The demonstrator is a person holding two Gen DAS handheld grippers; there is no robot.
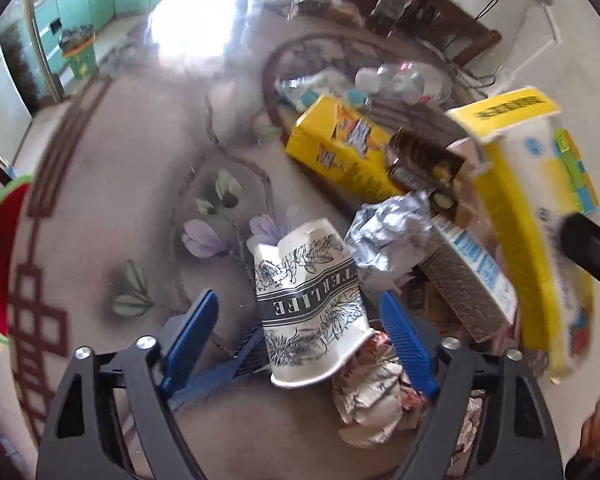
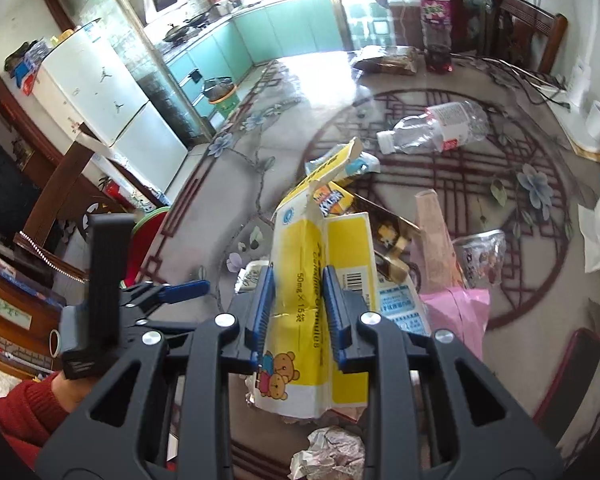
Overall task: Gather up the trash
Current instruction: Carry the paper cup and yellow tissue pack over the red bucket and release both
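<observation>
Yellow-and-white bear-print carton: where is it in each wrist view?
Left wrist: yellow-and-white bear-print carton at far right, lifted above the trash pile.
Right wrist: centre foreground, clamped between the right gripper jaws.
Shared landmark: clear plastic bottle lying on the floral tabletop.

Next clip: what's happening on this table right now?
A person with a two-finger tool in each hand is clearing rubbish off a glass-topped floral table. The right tool is clamped on a flattened yellow-and-white cardboard box, held above the pile. The left tool stands open around a tipped white paper cup with black flower print, its blue pads not pressing on it. A crumpled foil ball, a yellow carton and a clear plastic bottle lie uncollected.
</observation>
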